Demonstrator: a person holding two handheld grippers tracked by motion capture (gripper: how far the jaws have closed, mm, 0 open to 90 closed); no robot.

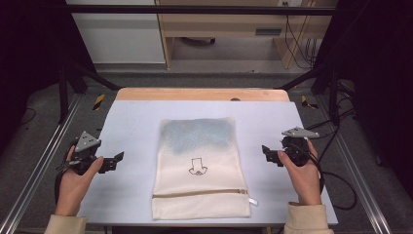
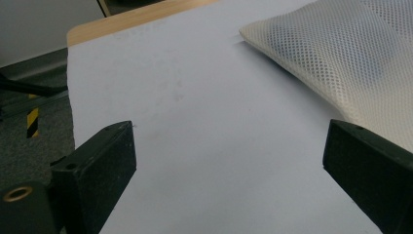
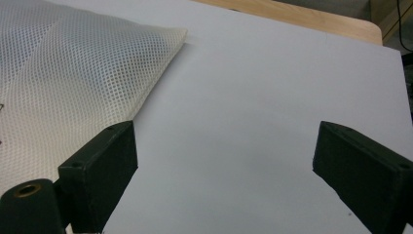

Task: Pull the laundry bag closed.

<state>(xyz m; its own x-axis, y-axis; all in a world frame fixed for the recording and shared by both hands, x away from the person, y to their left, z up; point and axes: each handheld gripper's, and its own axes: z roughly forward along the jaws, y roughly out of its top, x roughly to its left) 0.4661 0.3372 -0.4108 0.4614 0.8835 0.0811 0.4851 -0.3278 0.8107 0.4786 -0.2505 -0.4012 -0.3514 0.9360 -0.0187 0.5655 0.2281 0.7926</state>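
Mesh bag untouched, both grippers waiting at its sides.

The bag [image 1: 199, 168] lies flat mid-counter, zip near the person, something bluish inside; it looks zipped, and no handling seems begun. Left gripper [image 1: 116, 161] and right gripper [image 1: 267, 154] flank it, fingers spread, holding nothing. The counter [image 1: 131, 117] is pale grey with a wooden far edge; beyond, dark floor and wooden furniture.

Cream mesh laundry bag [image 1: 199, 165], lying flat in the middle of the white table top, long axis running away from the person. Zipper [image 1: 199, 193] closed, crossing the bag near its near edge, with a white pull tab [image 1: 253, 201] at the right end. Small black outline drawing [image 1: 197, 166] at centre. A bluish-grey item shows through the far half.
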